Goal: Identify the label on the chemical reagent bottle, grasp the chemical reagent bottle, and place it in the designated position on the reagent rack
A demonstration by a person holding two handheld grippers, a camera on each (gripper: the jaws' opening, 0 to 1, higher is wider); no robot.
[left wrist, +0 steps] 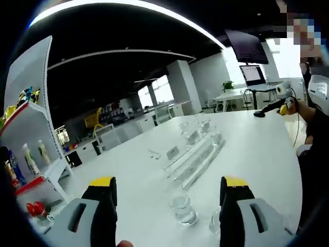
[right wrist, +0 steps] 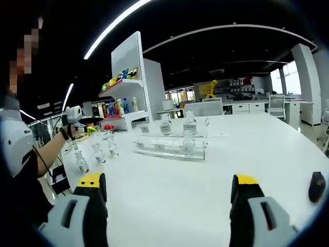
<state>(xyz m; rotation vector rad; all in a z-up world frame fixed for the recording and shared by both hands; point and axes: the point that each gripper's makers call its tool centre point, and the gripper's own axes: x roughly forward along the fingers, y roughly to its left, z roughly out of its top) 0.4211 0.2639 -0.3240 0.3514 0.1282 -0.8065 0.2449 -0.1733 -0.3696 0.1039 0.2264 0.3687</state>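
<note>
Bottles [right wrist: 96, 153] wait at left of the right gripper view, beside the clear rack [right wrist: 169, 146] at centre; both grippers [left wrist: 169, 198] [right wrist: 167, 193] hang back wide-jawed and empty, presumably for label reading.

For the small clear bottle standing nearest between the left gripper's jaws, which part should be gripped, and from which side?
Probably grip the small clear bottle around its round body, just under the narrower neck, coming level from the near side where the left gripper already faces it. It stands upright on the white table, and a second bottle close on its right leaves little room there.
</note>
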